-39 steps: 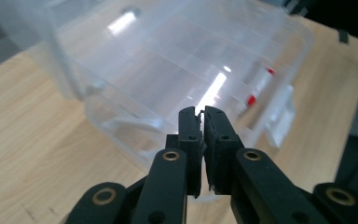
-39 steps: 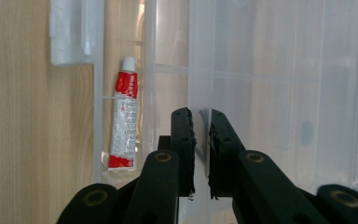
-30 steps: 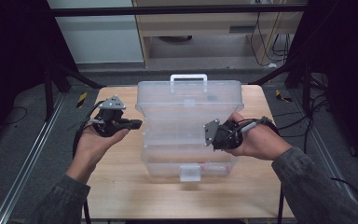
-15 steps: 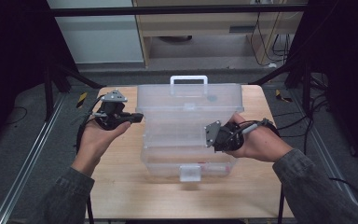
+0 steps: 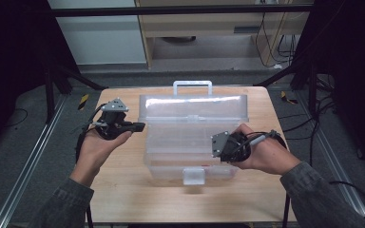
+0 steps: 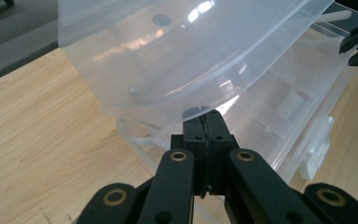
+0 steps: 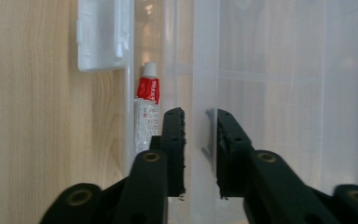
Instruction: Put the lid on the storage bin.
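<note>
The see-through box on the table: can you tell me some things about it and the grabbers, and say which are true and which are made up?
1. The clear plastic box has its lid lifted up. True.
2. The left gripper has its jaws wide open. False: they are pressed together, their tips at the lid's edge.
3. A red and white tube lies inside the box. True.
4. The right gripper is far away from the box. False: its jaws stand on either side of a clear wall of the box.
5. The box sits on a black metal table. False: the table is light wood.
</note>
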Available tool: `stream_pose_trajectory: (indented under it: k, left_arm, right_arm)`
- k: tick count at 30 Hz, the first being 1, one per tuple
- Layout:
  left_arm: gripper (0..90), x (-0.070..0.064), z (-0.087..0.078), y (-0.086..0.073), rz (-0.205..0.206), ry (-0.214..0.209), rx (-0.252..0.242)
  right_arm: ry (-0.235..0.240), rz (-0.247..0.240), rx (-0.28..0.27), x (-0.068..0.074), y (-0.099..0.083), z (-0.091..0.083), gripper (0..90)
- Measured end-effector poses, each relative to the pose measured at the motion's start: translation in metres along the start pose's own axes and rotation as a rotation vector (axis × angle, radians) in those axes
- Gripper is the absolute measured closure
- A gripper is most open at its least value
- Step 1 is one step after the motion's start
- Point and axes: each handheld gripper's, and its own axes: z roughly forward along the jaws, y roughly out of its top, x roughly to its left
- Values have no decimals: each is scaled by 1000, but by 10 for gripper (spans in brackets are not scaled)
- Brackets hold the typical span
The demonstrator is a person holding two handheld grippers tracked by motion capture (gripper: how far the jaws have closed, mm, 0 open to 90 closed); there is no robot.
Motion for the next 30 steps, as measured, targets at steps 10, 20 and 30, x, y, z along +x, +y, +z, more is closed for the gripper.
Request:
stream_pose_trajectory:
  k: [10, 20, 30]
  left_arm:
    - [899, -8, 4, -17, -10, -17, 16]
    - [899, -9, 9, -38, -31, -34, 27]
    - [899, -13, 13, -47, -29, -35, 42]
  right_arm:
    - [-87, 133, -38, 21, -28, -19, 428]
    - [-163, 271, -37, 35, -71, -36, 326]
    - [-187, 355, -6, 34, -99, -25, 296]
